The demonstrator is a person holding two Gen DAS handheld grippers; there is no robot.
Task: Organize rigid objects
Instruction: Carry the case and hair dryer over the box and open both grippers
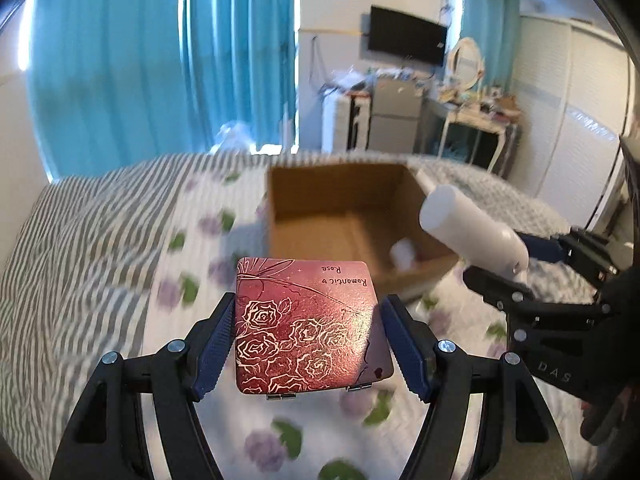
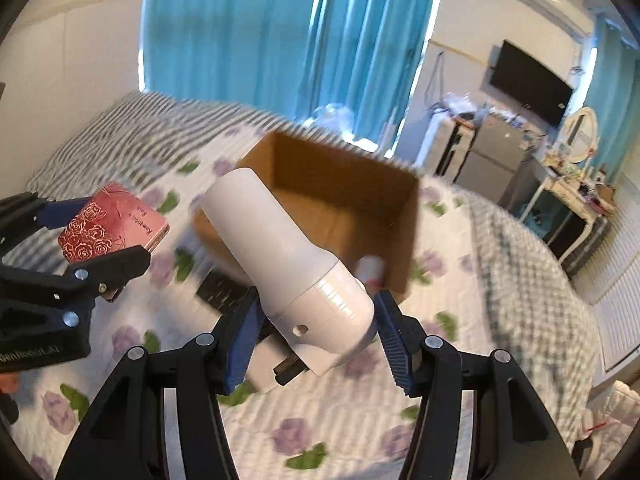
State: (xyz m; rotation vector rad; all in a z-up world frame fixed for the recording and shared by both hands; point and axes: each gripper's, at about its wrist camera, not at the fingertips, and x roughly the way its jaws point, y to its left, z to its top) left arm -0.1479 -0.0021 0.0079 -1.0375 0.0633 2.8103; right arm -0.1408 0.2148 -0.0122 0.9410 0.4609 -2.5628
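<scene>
My left gripper [image 1: 306, 344] is shut on a red tin with a rose pattern [image 1: 308, 324] and holds it above the bed, short of the open cardboard box [image 1: 352, 184]. The tin also shows in the right wrist view [image 2: 114, 226]. My right gripper [image 2: 316, 328] is shut on a white cylindrical device [image 2: 288, 256], which tilts up toward the box [image 2: 344, 184]. From the left wrist view the device [image 1: 472, 228] hangs over the box's right edge. A small white object [image 1: 402, 254] lies inside the box near its front right corner.
The box sits on a bed with a floral quilt [image 2: 320, 432] and a grey striped blanket [image 1: 80, 220]. A dark flat object [image 2: 220, 290] and a white block [image 2: 266, 368] lie on the quilt under the right gripper. Blue curtains, a cluttered dresser [image 1: 476, 108] and a wardrobe stand behind.
</scene>
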